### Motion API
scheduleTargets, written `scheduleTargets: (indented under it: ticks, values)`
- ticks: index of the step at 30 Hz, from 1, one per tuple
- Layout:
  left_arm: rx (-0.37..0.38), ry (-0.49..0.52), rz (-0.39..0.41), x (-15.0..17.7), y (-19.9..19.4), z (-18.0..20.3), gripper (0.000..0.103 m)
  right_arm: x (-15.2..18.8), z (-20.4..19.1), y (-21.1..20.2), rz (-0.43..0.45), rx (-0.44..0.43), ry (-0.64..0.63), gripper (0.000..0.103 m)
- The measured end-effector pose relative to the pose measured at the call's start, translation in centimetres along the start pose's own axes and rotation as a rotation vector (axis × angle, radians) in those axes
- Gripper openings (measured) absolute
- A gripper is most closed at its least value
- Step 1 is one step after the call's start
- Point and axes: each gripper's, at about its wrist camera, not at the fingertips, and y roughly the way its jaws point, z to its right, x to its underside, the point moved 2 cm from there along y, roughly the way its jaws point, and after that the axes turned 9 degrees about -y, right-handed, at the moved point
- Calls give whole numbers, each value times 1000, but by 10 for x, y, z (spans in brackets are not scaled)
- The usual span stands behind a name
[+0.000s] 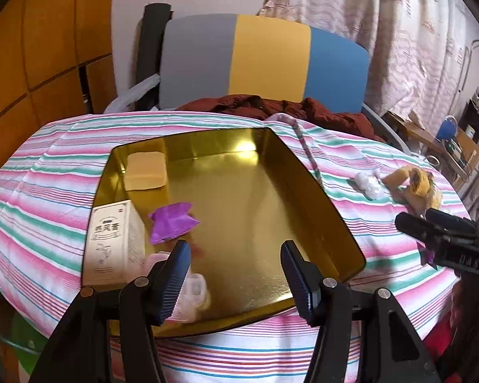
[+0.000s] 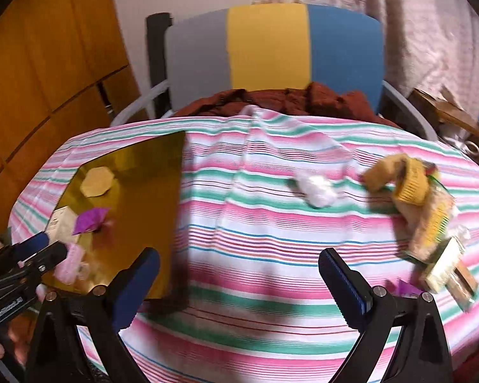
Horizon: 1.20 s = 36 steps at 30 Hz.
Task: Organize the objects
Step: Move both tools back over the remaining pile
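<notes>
Gold tin holds white box, purple paper, beige pad; both claws released

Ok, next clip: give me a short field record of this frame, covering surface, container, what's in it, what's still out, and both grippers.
surface: striped cloth
container: gold tray, open, on the cloth
in tray: white box, purple paper, pale block, pink item (blurred)
still on cloth: white wad, yellow sock, packet pile
left gripper: open, empty, over the tray's near edge
right gripper: open, empty, over bare cloth
</notes>
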Motion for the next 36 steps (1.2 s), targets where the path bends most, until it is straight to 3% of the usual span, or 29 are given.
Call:
scheduleTargets:
  ticks: [12, 17, 21, 24, 28, 36]
  values:
    - [173, 119, -50, 4, 4, 56, 59, 16, 131, -42, 24, 163, 250, 101]
    - [223, 207, -84, 10, 10, 93, 59, 42, 201, -64, 58, 211, 467, 103]
    - [280, 285, -120, 18, 19, 129, 59, 67, 242, -69, 115, 146, 709, 103]
    - [326, 323, -161, 22, 29, 156, 59, 69, 246, -79, 194, 162, 734, 103]
    - [384, 376, -206, 31, 44, 190, 59, 68, 244, -83, 252, 100, 729, 103]
    - [461, 457, -288, 44, 78, 252, 59, 73, 247, -80, 287, 14, 790, 103]
